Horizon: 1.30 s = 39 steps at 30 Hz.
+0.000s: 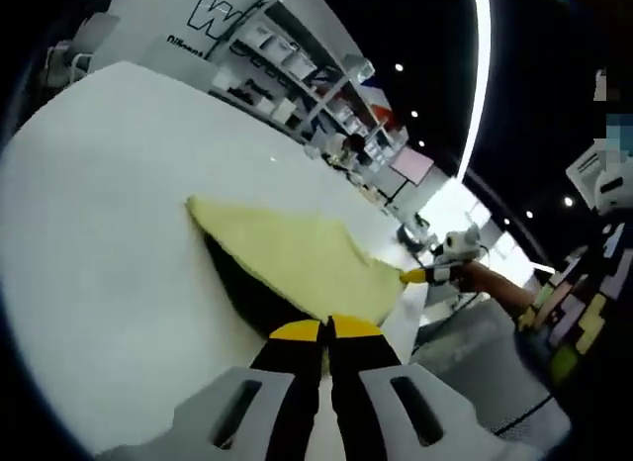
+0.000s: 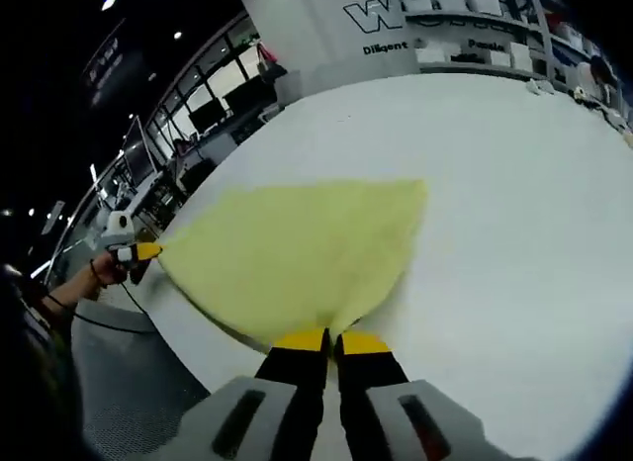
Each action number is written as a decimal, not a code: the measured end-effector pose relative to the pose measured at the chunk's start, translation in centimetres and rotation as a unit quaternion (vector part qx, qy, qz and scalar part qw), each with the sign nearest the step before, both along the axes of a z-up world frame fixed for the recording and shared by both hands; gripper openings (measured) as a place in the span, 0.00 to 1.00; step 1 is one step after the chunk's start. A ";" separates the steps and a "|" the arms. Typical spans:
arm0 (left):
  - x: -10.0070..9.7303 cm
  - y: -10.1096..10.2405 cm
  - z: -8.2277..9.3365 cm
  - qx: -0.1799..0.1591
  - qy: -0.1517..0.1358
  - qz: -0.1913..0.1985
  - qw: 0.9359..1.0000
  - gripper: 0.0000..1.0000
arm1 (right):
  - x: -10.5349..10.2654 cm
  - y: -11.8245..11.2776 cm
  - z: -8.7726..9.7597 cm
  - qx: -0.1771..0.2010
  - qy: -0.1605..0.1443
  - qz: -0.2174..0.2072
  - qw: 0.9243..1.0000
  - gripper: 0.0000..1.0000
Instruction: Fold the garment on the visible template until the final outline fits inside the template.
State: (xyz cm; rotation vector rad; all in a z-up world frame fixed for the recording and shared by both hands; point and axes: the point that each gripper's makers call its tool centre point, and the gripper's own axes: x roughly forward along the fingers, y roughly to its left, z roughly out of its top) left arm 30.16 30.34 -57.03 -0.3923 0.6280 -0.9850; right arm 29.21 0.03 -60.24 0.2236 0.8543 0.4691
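A pale yellow garment (image 1: 297, 253) is stretched out just above the white table (image 1: 109, 204). My left gripper (image 1: 326, 329) is shut on its near edge. In the left gripper view my right gripper (image 1: 423, 275) comes in from the right, closed on the garment's far corner, with a hand (image 1: 487, 279) behind it. Under the cloth lies a dark patch (image 1: 247, 288); I cannot tell whether it is shadow or template. In the right gripper view the garment (image 2: 297, 258) fans out over the table (image 2: 514, 184). My right gripper (image 2: 332, 340) is shut on its edge, and my left gripper (image 2: 140, 251) holds the left corner.
The table's edge (image 2: 188, 332) runs close to both grippers, with grey floor (image 2: 129, 382) below it. White shelves (image 1: 297, 75) and a lettered wall (image 2: 396, 26) stand beyond the far side. Bare tabletop spreads behind the garment.
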 end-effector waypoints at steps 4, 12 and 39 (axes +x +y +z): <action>-1.2 -1.1 -0.7 0.035 -0.020 -0.077 0.996 0.00 | 0.1 -0.5 -0.3 0.003 0.004 -0.014 1.000 0.00; -4.6 -2.2 -4.3 0.132 -0.051 -0.193 0.971 0.00 | 0.1 -1.8 -1.2 -0.017 0.009 -0.030 0.999 0.00; -7.0 -2.3 -5.0 0.090 -0.007 -0.178 0.980 0.00 | 0.1 -2.2 -1.9 -0.025 0.018 -0.038 0.999 0.00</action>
